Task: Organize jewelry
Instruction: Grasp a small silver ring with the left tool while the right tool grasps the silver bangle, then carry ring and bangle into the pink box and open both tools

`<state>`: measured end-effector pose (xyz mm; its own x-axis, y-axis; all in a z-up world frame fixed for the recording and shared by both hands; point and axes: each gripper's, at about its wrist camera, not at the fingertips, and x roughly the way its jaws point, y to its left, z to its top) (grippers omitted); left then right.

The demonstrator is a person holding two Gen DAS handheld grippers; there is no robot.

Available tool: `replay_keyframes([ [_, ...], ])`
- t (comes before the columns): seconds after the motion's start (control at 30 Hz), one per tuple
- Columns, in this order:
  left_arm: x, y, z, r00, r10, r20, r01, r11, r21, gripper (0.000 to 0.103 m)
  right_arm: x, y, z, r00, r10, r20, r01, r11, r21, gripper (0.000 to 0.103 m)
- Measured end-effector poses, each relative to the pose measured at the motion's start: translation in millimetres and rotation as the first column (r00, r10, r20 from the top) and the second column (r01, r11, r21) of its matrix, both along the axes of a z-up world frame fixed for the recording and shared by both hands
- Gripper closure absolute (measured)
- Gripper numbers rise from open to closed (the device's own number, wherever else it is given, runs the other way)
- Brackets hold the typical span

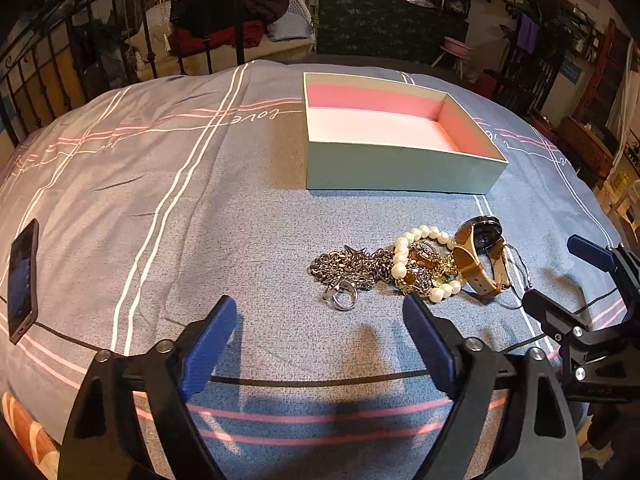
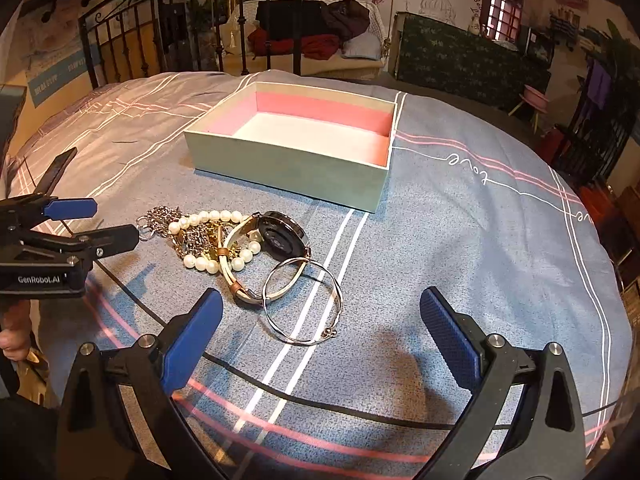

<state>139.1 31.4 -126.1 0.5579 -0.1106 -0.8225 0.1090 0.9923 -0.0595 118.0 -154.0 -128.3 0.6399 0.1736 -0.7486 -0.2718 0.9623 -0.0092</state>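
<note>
left wrist view: the jewelry (image 1: 412, 266) lies in a tangled heap on the bedspread (image 1: 248, 216), near the front of the box (image 1: 396, 136) but apart from it. the heap holds a dull silver chain (image 1: 348, 266) in a loose knot, a silver ring (image 1: 342, 296) at its near edge, a string of round cream pearls (image 1: 404, 258) looped over gold bits, and a watch (image 1: 480, 256) with a dark round face and tan leather strap, tipped on its side at the right. the box is a shallow open rectangle of pale green card with pink inner walls and a white floor; nothing is in it. the left gripper (image 1: 320, 332) hovers over bare cloth just before the heap, its blue ribbed pads spread with nothing between them. the right gripper (image 1: 560, 276) comes in at the right edge, open too. a dark phone (image 1: 22, 280) lies far left on the cloth.

right wrist view: the watch (image 2: 276, 236) leans on the pearls (image 2: 208, 240), and two thin silver bangles (image 2: 304, 302), crossed, rest against its strap, nearest the camera. the right gripper (image 2: 320, 320) hangs spread over the bedspread (image 2: 460, 240) with the bangles just ahead of its left pad, untouched. the box (image 2: 296, 152) sits behind the heap, empty. the left gripper (image 2: 116, 222) points in from the left, tips by the chain (image 2: 160, 216). the cloth is grey-blue weave with white and pink stripes.
</note>
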Motion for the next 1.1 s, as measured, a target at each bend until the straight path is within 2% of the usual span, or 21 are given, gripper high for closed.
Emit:
replay_keyframes([
  [0.13,9.0,-4.4,-8.6,0.999,-0.025,-0.032,0.025,1.0,-0.015,0.044,5.7,2.5,-10.3,0.999,0.016,-0.041,-0.016,1.0,0.016,0.006],
  [0.4,11.1,-14.1,-15.1,0.996,-0.089,-0.012,0.088,0.996,-0.033,0.084,17.9,9.0,-33.0,0.991,0.077,-0.109,-0.072,0.996,0.047,0.006],
  [0.5,11.1,-12.6,-15.1,0.995,-0.102,-0.007,0.101,0.994,-0.05,0.084,24.0,10.1,-35.1,0.987,0.107,-0.122,-0.1,0.993,0.06,0.006],
  [0.6,9.2,-15.5,-15.0,0.994,-0.109,-0.002,0.109,0.994,-0.03,0.084,28.3,11.0,-36.2,0.982,0.138,-0.128,-0.129,0.989,0.072,0.008],
  [0.67,6.3,-16.8,-12.6,0.993,-0.115,-0.001,0.114,0.993,-0.03,0.084,28.3,11.4,-34.9,0.98,0.154,-0.126,-0.146,0.987,0.074,0.025],
  [0.73,2.9,-17.2,-8.3,0.993,-0.12,0.005,0.12,0.992,-0.029,0.084,25.8,11.8,-32.0,0.976,0.18,-0.123,-0.17,0.982,0.088,0.052],
  [1.1,-10.1,-18.1,23.8,0.99,-0.116,0.074,0.119,0.992,-0.037,0.084,10.5,-0.7,-12.5,0.981,0.168,-0.093,-0.155,0.979,0.131,0.054],
])
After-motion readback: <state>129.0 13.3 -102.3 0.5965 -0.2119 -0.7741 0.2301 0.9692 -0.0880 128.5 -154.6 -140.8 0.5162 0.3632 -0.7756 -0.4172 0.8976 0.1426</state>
